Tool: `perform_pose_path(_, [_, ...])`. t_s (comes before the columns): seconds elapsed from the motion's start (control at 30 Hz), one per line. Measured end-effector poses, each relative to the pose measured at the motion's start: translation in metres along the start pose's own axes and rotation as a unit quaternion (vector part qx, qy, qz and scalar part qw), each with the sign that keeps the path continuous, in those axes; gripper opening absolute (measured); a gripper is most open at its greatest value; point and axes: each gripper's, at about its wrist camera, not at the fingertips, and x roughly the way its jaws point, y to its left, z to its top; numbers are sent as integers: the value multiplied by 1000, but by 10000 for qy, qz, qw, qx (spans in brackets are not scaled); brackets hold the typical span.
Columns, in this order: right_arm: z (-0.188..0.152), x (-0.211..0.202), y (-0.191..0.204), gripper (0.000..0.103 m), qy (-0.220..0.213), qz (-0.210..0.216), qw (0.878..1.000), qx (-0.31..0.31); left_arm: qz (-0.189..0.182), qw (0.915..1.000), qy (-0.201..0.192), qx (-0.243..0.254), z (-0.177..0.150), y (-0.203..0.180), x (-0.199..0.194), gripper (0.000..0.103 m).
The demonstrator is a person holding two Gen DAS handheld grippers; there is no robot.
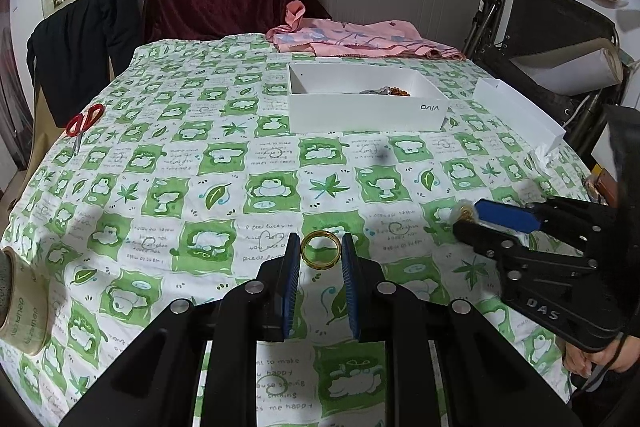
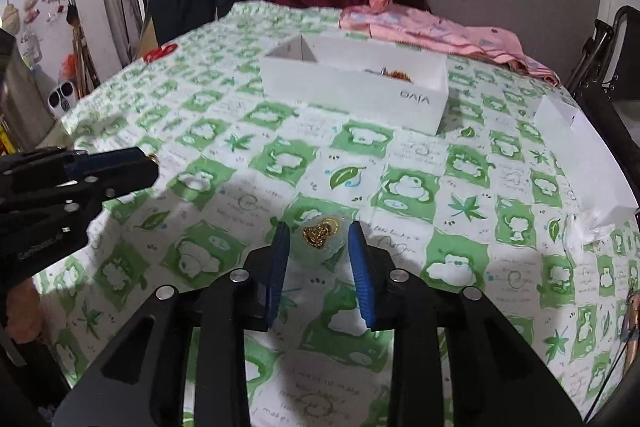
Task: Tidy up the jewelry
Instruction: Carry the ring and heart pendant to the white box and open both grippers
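A gold ring (image 1: 321, 251) stands on edge between the blue pads of my left gripper (image 1: 321, 253), which is closed around it just above the green-and-white tablecloth (image 1: 200, 147). A gold figure pendant in a clear round case (image 2: 320, 237) lies on the cloth between the fingers of my right gripper (image 2: 319, 245), which is open around it. The right gripper (image 1: 466, 217) also shows at the right in the left wrist view. A white vivo box (image 1: 360, 103) at the table's far side holds beads and other jewelry (image 1: 386, 91).
Red scissors (image 1: 82, 125) lie at the left table edge. Pink cloth (image 1: 360, 39) lies behind the box. A white box lid (image 1: 520, 111) sits at the right edge. A tape roll (image 1: 20, 307) stands at near left. Chairs with dark cloth stand behind.
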Motion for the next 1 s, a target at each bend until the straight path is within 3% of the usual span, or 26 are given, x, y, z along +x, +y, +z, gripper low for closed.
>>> perform_pose_path(0.3, [9, -36, -19, 29, -433, 202, 9978, 452, 48, 9999, -109, -33, 13, -1, -12, 21])
perform_pose_path(0.7, [98, -107, -43, 29, -1412, 184, 9882, 568, 108, 9931, -1122, 313, 115, -23, -77, 21])
perform_pose_path(0.83, [127, -102, -53, 29, -1505, 145, 9868, 582, 116, 9910, -1277, 379, 148, -31, -75, 21])
perform_pose_path(1.0, [151, -68, -70, 29, -1351, 210, 9876, 774, 58, 9930, -1140, 304, 179, -33, -38, 21])
